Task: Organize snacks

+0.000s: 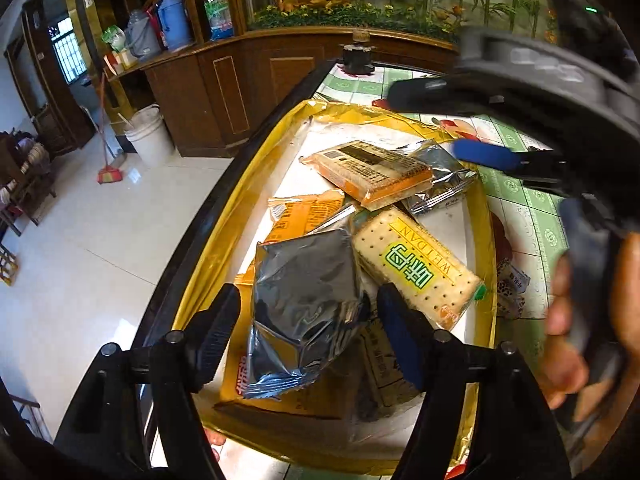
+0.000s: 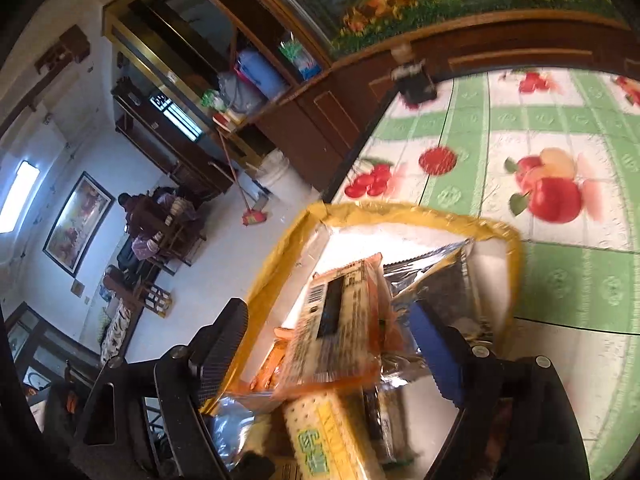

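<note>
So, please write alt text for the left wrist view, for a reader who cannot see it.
The open left gripper straddles a silver foil packet in a gold-rimmed tray of wrapped cracker snacks. The right gripper, held by a hand, reaches in from the right.

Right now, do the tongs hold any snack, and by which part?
Nothing is held. Left tongs stand open around the silver packet; right tongs open over the orange packet.

Silver pouch [image 1: 304, 312] crinkled glossy foil; tray [image 1: 224, 248] shiny gold; tablecloth [image 2: 560, 280] glossy plastic.
</note>
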{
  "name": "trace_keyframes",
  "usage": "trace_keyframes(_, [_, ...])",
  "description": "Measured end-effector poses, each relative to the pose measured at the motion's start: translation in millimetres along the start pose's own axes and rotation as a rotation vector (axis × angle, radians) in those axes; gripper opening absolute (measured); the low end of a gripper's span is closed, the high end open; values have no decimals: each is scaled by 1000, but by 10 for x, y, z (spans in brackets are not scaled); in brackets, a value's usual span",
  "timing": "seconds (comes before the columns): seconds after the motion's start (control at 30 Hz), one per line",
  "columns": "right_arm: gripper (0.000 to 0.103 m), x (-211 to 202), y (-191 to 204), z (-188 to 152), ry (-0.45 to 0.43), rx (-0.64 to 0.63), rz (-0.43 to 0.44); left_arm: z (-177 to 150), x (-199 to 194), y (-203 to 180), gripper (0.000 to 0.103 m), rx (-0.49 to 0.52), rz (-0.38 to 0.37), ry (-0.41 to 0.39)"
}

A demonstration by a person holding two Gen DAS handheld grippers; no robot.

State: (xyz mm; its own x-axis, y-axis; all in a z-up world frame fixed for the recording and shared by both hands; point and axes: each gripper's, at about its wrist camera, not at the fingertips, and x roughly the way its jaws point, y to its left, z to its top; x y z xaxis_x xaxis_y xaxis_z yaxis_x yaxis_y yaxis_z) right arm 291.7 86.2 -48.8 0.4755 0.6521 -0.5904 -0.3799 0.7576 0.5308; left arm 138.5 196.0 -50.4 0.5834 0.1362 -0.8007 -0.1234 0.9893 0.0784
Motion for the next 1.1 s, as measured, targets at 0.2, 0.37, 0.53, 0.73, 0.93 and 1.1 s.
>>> trace_keyframes(0.2, [85, -779, -218, -260, -112, 10, -26, -60, -192, 55, 71, -40, -4, -29])
trace_keyframes(0.37, [87, -1398, -646, -617, -173, 107, -85, -66, -418, 22, 71, -46, -18, -67])
trace_keyframes(0.53, [87, -1896, -998, -963, -212, 199, -127, -89, -631, -130, 73, -35, -62, -106])
trace_keyframes(0.73, [87, -2263, -1086, -1250, -242, 178, -146, -234, -817, -553, 73, 20, -150, -119])
trace_keyframes(0.93, [78, -2203, -860, -1242, -183, 46, -117, -515, -830, -843, 73, 80, -287, -74])
trace_keyframes(1.1, [78, -1991, -673, -1216, -121, -47, -97, -667, -787, -914, 73, 85, -336, -37])
